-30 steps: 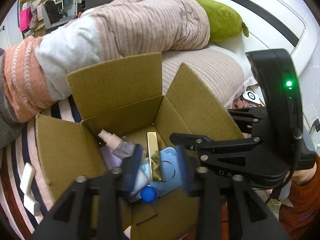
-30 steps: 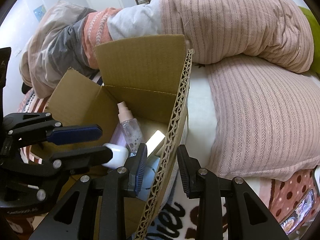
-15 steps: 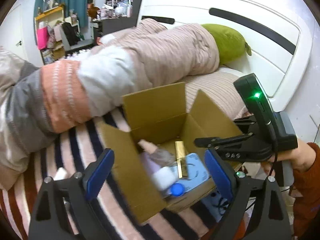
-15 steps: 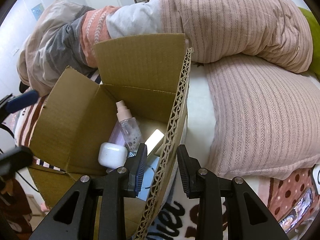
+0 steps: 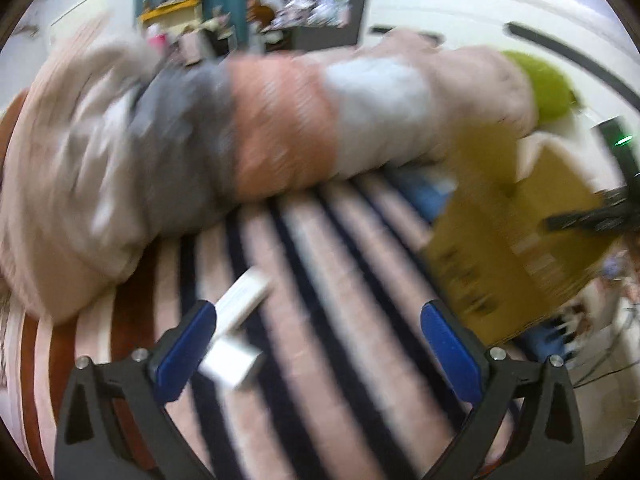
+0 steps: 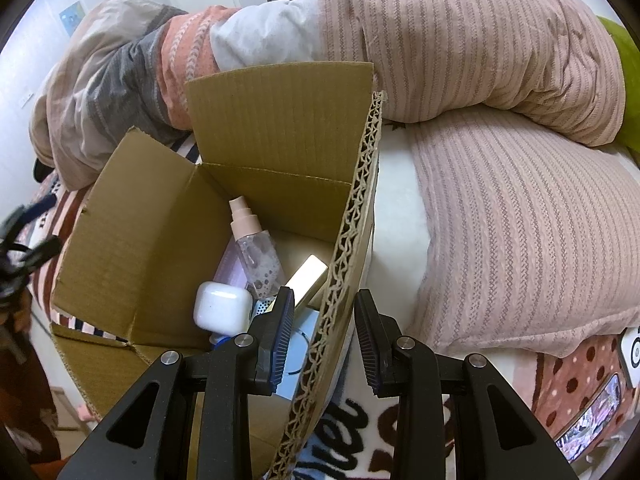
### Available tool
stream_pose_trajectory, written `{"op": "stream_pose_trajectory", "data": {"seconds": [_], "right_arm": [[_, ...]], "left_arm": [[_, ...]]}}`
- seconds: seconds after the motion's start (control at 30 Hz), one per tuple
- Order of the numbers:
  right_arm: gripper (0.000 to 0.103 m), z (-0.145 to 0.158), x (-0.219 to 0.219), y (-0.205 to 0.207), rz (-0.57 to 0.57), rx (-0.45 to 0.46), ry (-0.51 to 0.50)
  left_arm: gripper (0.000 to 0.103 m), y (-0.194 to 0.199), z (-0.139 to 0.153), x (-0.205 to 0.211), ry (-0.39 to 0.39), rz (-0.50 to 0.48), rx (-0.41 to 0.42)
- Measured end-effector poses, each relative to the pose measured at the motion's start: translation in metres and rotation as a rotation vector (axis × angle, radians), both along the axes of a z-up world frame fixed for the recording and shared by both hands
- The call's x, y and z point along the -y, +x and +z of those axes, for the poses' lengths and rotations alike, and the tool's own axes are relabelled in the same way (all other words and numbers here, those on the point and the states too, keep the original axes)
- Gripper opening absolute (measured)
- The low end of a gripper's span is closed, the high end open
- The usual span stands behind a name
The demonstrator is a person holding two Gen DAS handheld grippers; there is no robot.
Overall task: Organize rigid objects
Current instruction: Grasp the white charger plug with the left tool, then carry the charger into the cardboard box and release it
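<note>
An open cardboard box [image 6: 280, 120] on the bed holds a pink spray bottle [image 6: 256, 252], a white earbud case [image 6: 222, 306], a gold bar [image 6: 306, 284] and a light blue flat item [image 6: 298, 344]. My right gripper [image 6: 324, 294] straddles the box's right flap [image 6: 360, 184], jaws narrowly apart, with gaps showing on both sides of the cardboard. The left wrist view is blurred. There my left gripper [image 5: 318, 312] hovers over the striped blanket [image 5: 320, 248], its jaws opening wide and gripping nothing. Two white pieces [image 5: 244, 300] lie on the blanket by its left finger [image 5: 184, 344]. The box [image 5: 520, 240] sits to its right.
A rolled quilt [image 6: 440, 40] in pink, white, orange and grey lies behind the box. A ribbed pink pillow [image 6: 520, 220] fills the right side and a green cushion [image 5: 548, 88] sits by the white headboard [image 5: 480, 12]. Shelves stand far back.
My left gripper left the white earbud case in the box, pulled out and swung left over the striped blanket, opening wide. My right gripper stayed at the flap.
</note>
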State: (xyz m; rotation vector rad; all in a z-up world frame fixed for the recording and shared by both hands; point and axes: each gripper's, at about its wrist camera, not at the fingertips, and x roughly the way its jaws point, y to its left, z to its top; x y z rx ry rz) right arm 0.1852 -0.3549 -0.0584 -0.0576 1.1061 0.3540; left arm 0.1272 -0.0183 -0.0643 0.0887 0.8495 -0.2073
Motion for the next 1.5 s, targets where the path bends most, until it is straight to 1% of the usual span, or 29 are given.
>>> {"op": "stream_pose_trajectory", "data": {"seconds": [0.07,0.13,0.23,0.33,0.43,0.53,0.6,0.63,0.67,0.7,0.77,0.87,1.0,1.23,1.3,1.37,1.5], "right_arm": [[0.028,0.0,0.0,0.0,0.0,-0.001,0.003],[0.028,-0.001,0.001,0.0,0.003,-0.002,0.003],[0.028,-0.001,0.0,-0.001,0.005,0.0,-0.001],[0.028,-0.001,0.0,-0.001,0.005,0.0,0.0],[0.028,0.0,0.0,-0.001,0.005,0.0,0.004],[0.028,-0.001,0.0,-0.002,0.005,0.0,0.007],[0.028,-0.001,0.0,-0.002,0.005,0.0,0.007],[0.028,-0.001,0.0,-0.002,0.005,0.001,0.005],[0.028,-0.001,0.0,-0.002,0.005,0.001,0.005],[0.028,-0.001,0.001,-0.002,0.005,0.001,0.006],[0.028,-0.001,0.0,-0.002,0.004,0.0,0.009],[0.028,-0.001,0.0,-0.002,0.002,0.001,0.009],[0.028,0.0,0.001,-0.002,0.003,0.002,0.011],[0.028,0.0,0.005,-0.003,0.005,0.004,0.019],[0.028,0.0,0.005,-0.003,0.006,0.004,0.018],[0.028,0.0,0.004,-0.003,0.006,0.004,0.017],[0.028,0.001,0.005,-0.003,0.008,0.005,0.018]], "left_arm": [[0.101,0.003,-0.03,-0.026,0.009,0.072,-0.054],[0.101,0.004,-0.053,-0.044,0.014,0.107,-0.079],[0.101,0.01,-0.082,-0.063,0.048,0.153,-0.11],[0.101,0.012,-0.097,-0.078,0.005,0.169,-0.115],[0.101,0.017,-0.103,-0.081,-0.005,0.153,-0.094],[0.1,0.022,-0.108,-0.085,-0.05,0.161,-0.096],[0.086,0.024,-0.11,-0.082,-0.06,0.159,-0.098],[0.068,0.025,-0.113,-0.079,-0.059,0.146,-0.106],[0.052,0.025,-0.113,-0.076,-0.064,0.131,-0.109],[0.049,0.025,-0.114,-0.072,-0.069,0.121,-0.113],[0.045,0.022,-0.112,-0.065,-0.045,0.122,-0.101],[0.041,0.016,-0.107,-0.064,-0.074,0.116,-0.091],[0.04,0.01,-0.095,-0.064,-0.085,0.106,-0.077],[0.04,-0.007,-0.087,-0.064,-0.092,0.082,-0.061],[0.04,-0.011,-0.082,-0.065,-0.106,0.082,-0.048],[0.04,-0.014,-0.07,-0.064,-0.121,0.077,-0.022],[0.04,-0.021,-0.036,-0.05,-0.101,0.039,0.036]]}}
